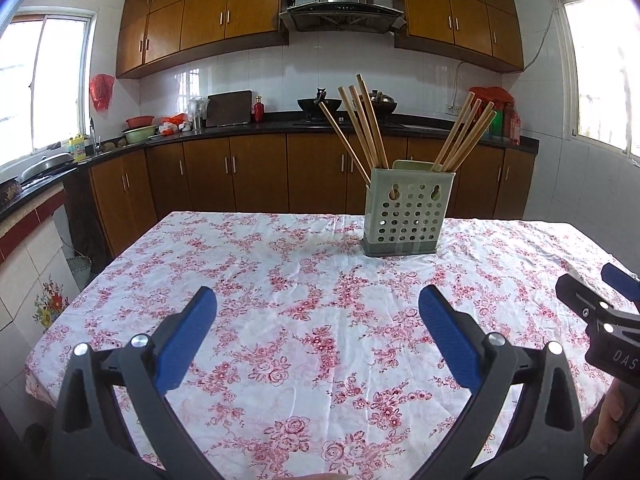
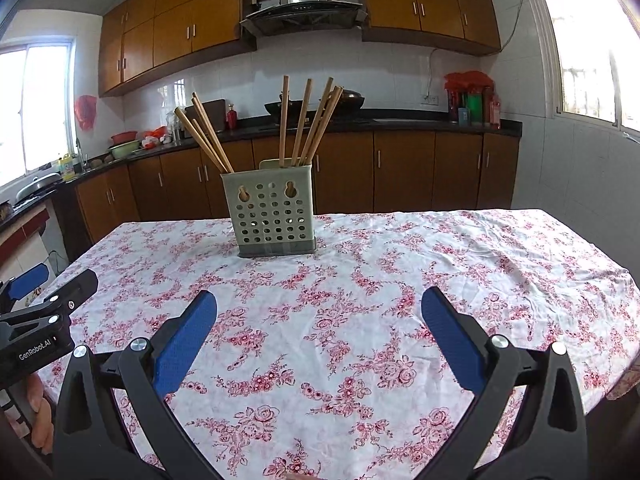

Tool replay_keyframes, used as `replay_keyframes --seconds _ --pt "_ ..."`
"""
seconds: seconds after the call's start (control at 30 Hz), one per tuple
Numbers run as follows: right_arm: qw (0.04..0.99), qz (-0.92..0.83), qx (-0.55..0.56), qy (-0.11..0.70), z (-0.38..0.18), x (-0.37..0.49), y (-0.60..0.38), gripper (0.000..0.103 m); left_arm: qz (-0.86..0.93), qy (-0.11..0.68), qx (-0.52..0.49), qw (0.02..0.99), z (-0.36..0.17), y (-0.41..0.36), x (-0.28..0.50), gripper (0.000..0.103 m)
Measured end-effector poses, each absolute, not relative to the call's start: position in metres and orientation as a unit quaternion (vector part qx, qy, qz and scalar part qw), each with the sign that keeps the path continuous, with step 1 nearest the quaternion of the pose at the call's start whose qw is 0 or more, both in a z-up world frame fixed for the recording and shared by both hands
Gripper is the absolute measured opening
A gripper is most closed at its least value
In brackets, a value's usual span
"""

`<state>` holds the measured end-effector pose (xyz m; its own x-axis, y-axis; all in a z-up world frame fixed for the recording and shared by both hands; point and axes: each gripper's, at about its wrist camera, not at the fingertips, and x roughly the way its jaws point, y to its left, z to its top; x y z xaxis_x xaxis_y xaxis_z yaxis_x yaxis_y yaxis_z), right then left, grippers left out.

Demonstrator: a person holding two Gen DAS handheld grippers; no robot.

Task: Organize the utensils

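A: Kitchen with wooden cabinets and a dark counter; in front, a table (image 2: 500, 248) under a floral cloth. We see nothing lying loose on the cloth in either view. Where do we stand in the task?

B: We judge it at or near its end, or else not yet started on a new sorting. Every utensil we can see, all wooden chopsticks, already stands in the perforated holder (image 2: 272, 216), which sits upright on the far half of the table. The left bundle (image 2: 206, 136) occupies one side of the holder, the right bundle (image 2: 310, 120) the other. We cannot tell whether a divider separates them inside.

A: And the grippers?

B: The left gripper (image 1: 318, 328) hovers over the near cloth with its blue pads spread wide and nothing between them. The right gripper (image 2: 319, 330) does the same, likewise empty. Both are well apart from the holder.

A: Orientation of the chopsticks?

B: Their long axes run steeply upward, lower ends hidden in the holder, free ends up. In the right wrist view the left bundle leans up and to the left; the right bundle stands nearer vertical, fanning slightly to the right. In the left wrist view the two bundles splay apart in a V.

A: What remains?

B: Perhaps only evening the bundles, if anything.
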<state>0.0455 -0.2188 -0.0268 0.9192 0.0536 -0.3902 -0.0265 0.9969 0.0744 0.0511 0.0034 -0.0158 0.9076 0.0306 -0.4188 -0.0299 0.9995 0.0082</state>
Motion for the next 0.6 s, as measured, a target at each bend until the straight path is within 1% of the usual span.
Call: replay_keyframes --seconds 0.6 --pt "0.978 0.018 0.036 0.203 -0.0266 0.0458 -0.2213 0.101 0.011 0.218 -0.002 0.976 -0.0166 0.003 0.0515 0.099"
